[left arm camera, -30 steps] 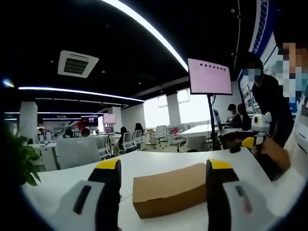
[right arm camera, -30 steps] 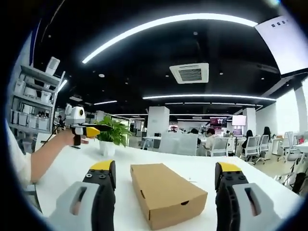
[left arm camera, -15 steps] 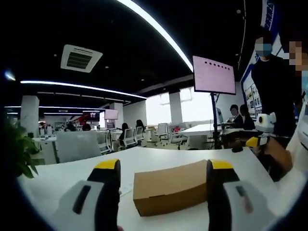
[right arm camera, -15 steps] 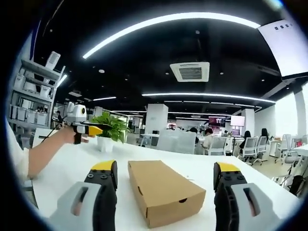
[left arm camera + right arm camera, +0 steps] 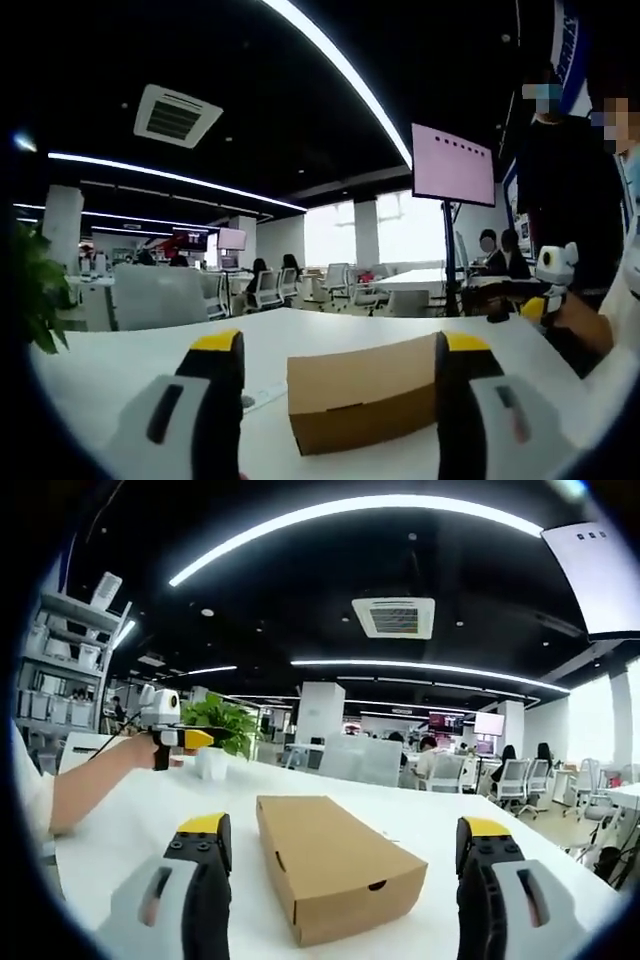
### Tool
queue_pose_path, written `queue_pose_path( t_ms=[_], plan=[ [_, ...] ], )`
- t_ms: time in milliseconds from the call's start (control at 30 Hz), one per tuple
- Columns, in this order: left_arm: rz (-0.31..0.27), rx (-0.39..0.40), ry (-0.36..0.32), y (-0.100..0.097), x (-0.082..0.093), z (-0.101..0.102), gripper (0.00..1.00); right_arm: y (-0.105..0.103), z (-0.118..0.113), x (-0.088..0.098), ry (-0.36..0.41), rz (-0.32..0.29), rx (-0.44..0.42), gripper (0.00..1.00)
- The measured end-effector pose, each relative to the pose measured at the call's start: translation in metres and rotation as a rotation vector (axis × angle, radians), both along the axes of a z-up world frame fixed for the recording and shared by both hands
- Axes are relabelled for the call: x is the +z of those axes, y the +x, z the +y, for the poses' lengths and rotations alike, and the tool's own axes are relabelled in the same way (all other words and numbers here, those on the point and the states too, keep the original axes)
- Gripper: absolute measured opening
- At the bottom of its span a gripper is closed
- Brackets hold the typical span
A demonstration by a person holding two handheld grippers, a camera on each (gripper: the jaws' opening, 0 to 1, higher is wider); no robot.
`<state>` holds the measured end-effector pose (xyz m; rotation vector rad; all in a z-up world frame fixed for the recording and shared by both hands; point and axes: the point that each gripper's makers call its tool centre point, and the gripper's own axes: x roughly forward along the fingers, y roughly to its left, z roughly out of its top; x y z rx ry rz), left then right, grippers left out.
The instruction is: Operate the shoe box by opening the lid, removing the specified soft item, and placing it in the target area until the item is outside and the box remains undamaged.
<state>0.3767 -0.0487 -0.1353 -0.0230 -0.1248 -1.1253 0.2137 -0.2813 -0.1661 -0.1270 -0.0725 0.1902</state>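
A closed brown cardboard shoe box (image 5: 365, 403) lies on the white table (image 5: 120, 365), lid down. In the left gripper view it sits between and beyond my left gripper (image 5: 340, 350), whose yellow-tipped jaws stand wide apart and hold nothing. The right gripper view has the same box (image 5: 330, 865) end-on, with a small finger notch in its near side. My right gripper (image 5: 345, 835) is open as well, its jaws on either side of the box and short of it. The other gripper (image 5: 165, 725) appears at far left, held in a person's hand. Nothing of the box's inside shows.
A potted green plant (image 5: 225, 745) stands on the table behind the left-hand gripper. A pink screen on a stand (image 5: 455, 165) rises past the table's far side. Office chairs, desks and seated people fill the background. A person in dark clothes (image 5: 560, 200) stands at right.
Both views have shifted slightly, bringing the box a little closer and lower in each. The box itself has not moved and both grippers stay open.
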Motion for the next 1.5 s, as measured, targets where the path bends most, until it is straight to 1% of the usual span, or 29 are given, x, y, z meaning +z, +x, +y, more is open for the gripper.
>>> queue_pose_path(
  t_ms=[133, 233, 333, 367, 400, 433, 500, 567, 600, 633, 667, 700, 733, 767, 800, 833, 900, 1000, 1133, 1167, 1200, 1233, 1267, 1367, 1500],
  plan=[
    [-0.006, -0.018, -0.003, 0.001, -0.002, -0.005, 0.84, 0.000, -0.001, 0.000, 0.008, -0.008, -0.003, 0.96],
    [0.012, -0.021, 0.021, 0.004, -0.011, -0.008, 0.84, 0.002, -0.001, -0.002, -0.002, -0.005, -0.004, 0.96],
    [0.027, -0.050, 0.028, 0.004, -0.014, -0.012, 0.85, 0.005, -0.002, 0.001, -0.015, -0.003, -0.006, 0.96],
    [0.023, -0.071, 0.056, 0.004, -0.016, -0.017, 0.85, 0.005, -0.003, 0.005, -0.018, -0.009, -0.010, 0.96],
    [0.018, -0.086, 0.101, 0.003, -0.021, -0.020, 0.85, 0.005, -0.004, 0.007, -0.020, -0.017, -0.012, 0.96],
    [0.017, -0.087, 0.137, 0.004, -0.025, -0.023, 0.86, 0.005, -0.004, 0.012, -0.018, -0.030, -0.015, 0.96],
    [0.010, -0.080, 0.128, 0.007, -0.023, -0.028, 0.86, 0.006, -0.003, 0.014, -0.018, -0.036, -0.013, 0.96],
    [0.006, -0.092, 0.112, 0.009, -0.023, -0.032, 0.80, 0.007, -0.001, 0.014, -0.025, -0.032, -0.009, 0.96],
    [0.008, -0.093, 0.114, 0.010, -0.023, -0.033, 0.79, 0.007, -0.001, 0.014, -0.028, -0.031, -0.009, 0.96],
    [0.024, -0.088, 0.129, 0.012, -0.028, -0.035, 0.82, 0.008, -0.001, 0.014, -0.028, -0.031, -0.009, 0.96],
    [0.026, -0.077, 0.145, 0.016, -0.033, -0.036, 0.85, 0.008, 0.001, 0.012, -0.024, -0.020, -0.004, 0.97],
    [0.024, -0.075, 0.145, 0.018, -0.035, -0.037, 0.87, 0.008, 0.002, 0.011, -0.021, -0.014, 0.002, 0.99],
    [0.017, -0.077, 0.139, 0.019, -0.037, -0.038, 0.87, 0.008, 0.003, 0.010, -0.010, -0.010, 0.007, 1.00],
    [0.016, -0.089, 0.124, 0.019, -0.036, -0.038, 0.86, 0.009, 0.004, 0.007, 0.010, 0.010, 0.012, 1.00],
    [0.031, -0.113, 0.096, 0.018, -0.035, -0.040, 0.86, 0.010, 0.003, 0.003, 0.032, 0.036, 0.007, 1.00],
    [0.031, -0.119, 0.092, 0.018, -0.036, -0.041, 0.87, 0.012, 0.002, 0.001, 0.040, 0.044, 0.005, 1.00],
    [0.034, -0.112, 0.104, 0.022, -0.038, -0.043, 0.87, 0.014, 0.003, -0.003, 0.041, 0.032, 0.004, 1.00],
    [0.020, -0.114, 0.118, 0.022, -0.042, -0.043, 0.88, 0.017, 0.004, -0.010, 0.043, 0.040, -0.001, 1.00],
    [0.029, -0.104, 0.118, 0.024, -0.043, -0.041, 0.88, 0.019, 0.008, -0.012, 0.030, 0.017, 0.001, 1.00],
    [0.022, -0.105, 0.146, 0.024, -0.047, -0.040, 0.85, 0.020, 0.009, -0.013, 0.024, 0.016, 0.001, 1.00],
    [0.051, -0.086, 0.192, 0.026, -0.056, -0.036, 0.81, 0.022, 0.010, -0.014, 0.019, 0.017, 0.003, 1.00],
    [0.056, -0.080, 0.198, 0.027, -0.058, -0.036, 0.80, 0.023, 0.011, -0.016, 0.018, 0.019, 0.004, 1.00],
    [0.043, -0.077, 0.191, 0.028, -0.058, -0.037, 0.82, 0.023, 0.011, -0.017, 0.021, 0.018, 0.002, 1.00],
    [0.053, -0.082, 0.191, 0.034, -0.064, -0.033, 0.82, 0.026, 0.006, -0.022, 0.030, 0.012, -0.022, 1.00],
    [0.059, -0.071, 0.156, 0.043, -0.063, -0.032, 0.83, 0.034, 0.006, -0.034, 0.034, 0.038, -0.017, 0.99]
  ],
)
